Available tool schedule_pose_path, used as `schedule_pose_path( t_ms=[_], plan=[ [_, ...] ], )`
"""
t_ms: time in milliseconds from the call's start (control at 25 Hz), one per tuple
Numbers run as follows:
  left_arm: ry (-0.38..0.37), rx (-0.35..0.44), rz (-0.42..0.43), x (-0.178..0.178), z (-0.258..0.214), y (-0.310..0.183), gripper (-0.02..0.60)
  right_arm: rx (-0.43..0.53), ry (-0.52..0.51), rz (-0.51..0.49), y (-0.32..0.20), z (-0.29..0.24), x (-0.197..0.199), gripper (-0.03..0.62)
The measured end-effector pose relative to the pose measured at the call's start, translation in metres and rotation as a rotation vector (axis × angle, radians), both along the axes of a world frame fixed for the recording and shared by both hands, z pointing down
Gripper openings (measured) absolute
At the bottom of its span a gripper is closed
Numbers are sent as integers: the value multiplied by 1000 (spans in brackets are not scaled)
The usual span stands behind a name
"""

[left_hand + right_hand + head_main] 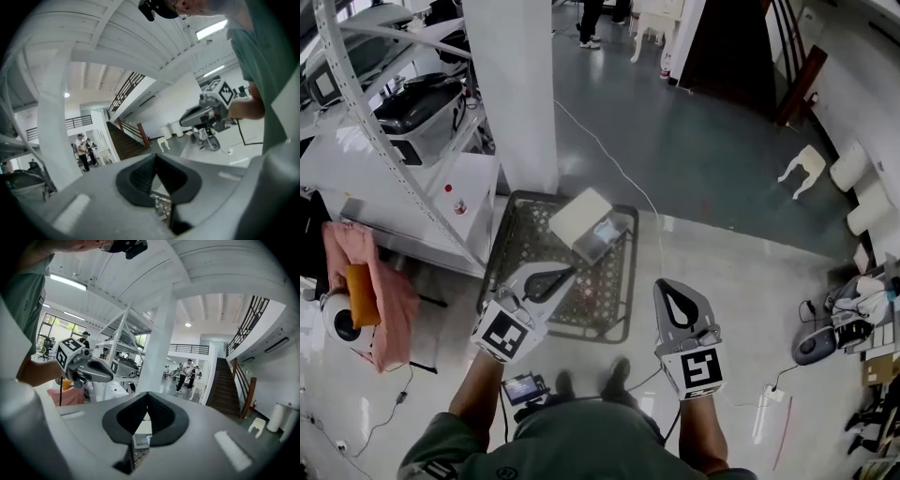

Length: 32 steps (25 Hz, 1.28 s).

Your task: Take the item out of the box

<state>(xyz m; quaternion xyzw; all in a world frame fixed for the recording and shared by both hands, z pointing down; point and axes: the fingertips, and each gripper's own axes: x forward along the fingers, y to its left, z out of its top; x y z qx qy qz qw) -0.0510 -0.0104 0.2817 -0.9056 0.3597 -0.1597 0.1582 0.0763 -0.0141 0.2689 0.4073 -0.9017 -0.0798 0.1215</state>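
Observation:
A small box (592,225) lies on a dark mesh mat (605,305) on the floor, its cream lid (577,215) flipped open to the left. Something grey with a bit of blue shows in its open half; I cannot tell what it is. My left gripper (565,275) hovers over the mat's near left part, pointing at the box, its jaws shut and empty. My right gripper (667,285) hangs to the right of the mat, also shut and empty. In the right gripper view, the box (140,440) peeks through the hole below the closed jaws of the right gripper (147,393).
A white pillar (511,84) stands just behind the mat. A metal rack (403,141) with cookers fills the left, and a pink cloth (380,281) hangs below it. A cable (623,173) runs across the floor. A white stool (802,169) and cluttered gear (853,309) sit at the right.

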Motion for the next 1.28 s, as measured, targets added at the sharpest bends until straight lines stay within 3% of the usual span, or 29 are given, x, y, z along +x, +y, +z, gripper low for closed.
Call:
schedule_pose_path(
  t_ms=[440,720,960,1280],
  plan=[
    [-56,-43,-152,47,21,-73,3,-8,-56,-153,-90,12,42,6],
    [-73,-84,-252,43,36,-110,3,-51,-61,-260,-137,33,31,6],
    [-44,-109,-237,20,49,-141,3,-76,-37,-251,-165,43,4,6],
    [21,-127,-107,-18,66,-200,3,-88,18,-125,-203,49,-37,6]
  ],
)
